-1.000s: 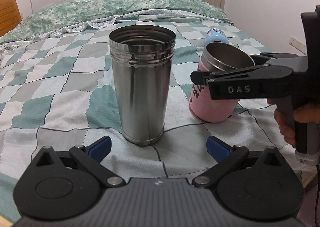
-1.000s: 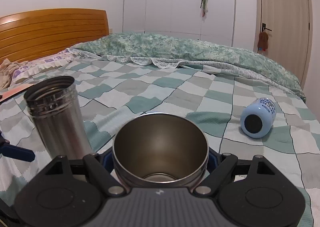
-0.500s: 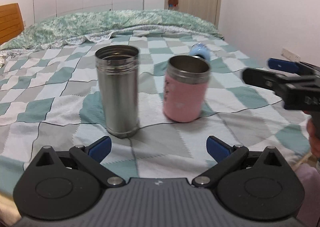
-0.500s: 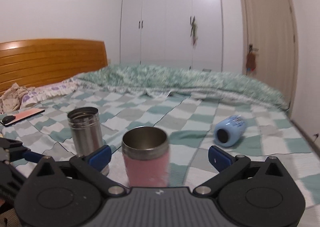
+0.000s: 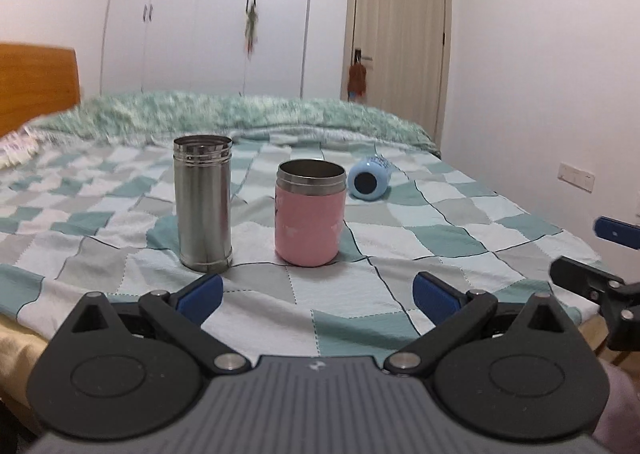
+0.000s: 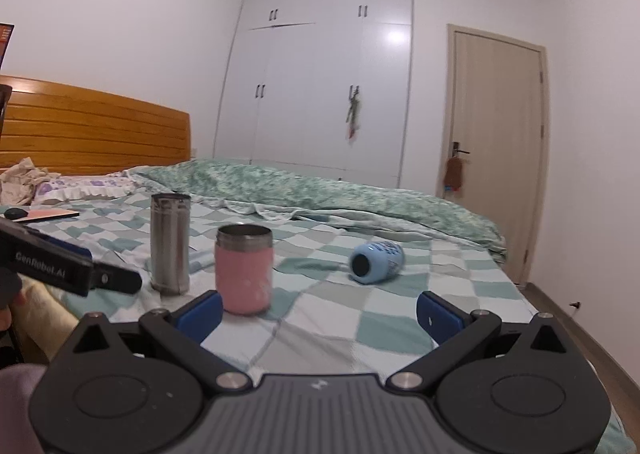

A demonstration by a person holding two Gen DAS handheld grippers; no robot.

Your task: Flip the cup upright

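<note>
**Two Cups Stand, One Still on Its Side**

On the bed (image 5: 460,238), under a green-and-white checked quilt, a tall steel cup (image 5: 203,204) and a shorter pink cup (image 5: 310,214) stand upright, mouths up, side by side but apart. Farther off to the right, a small blue cup (image 5: 370,183) lies on its side, its dark end facing the cameras; by this showing, that one remains to be turned. The left hand-held gripper (image 5: 316,296) and the right hand-held gripper (image 6: 318,312) both hang near the bed's edge, fingers spread wide, holding nothing. Only the right view shows the orange headboard (image 6: 96,130) in full, a pillow and a flat pink item at far left; only the left shows a wall socket (image 5: 576,177).
</note>
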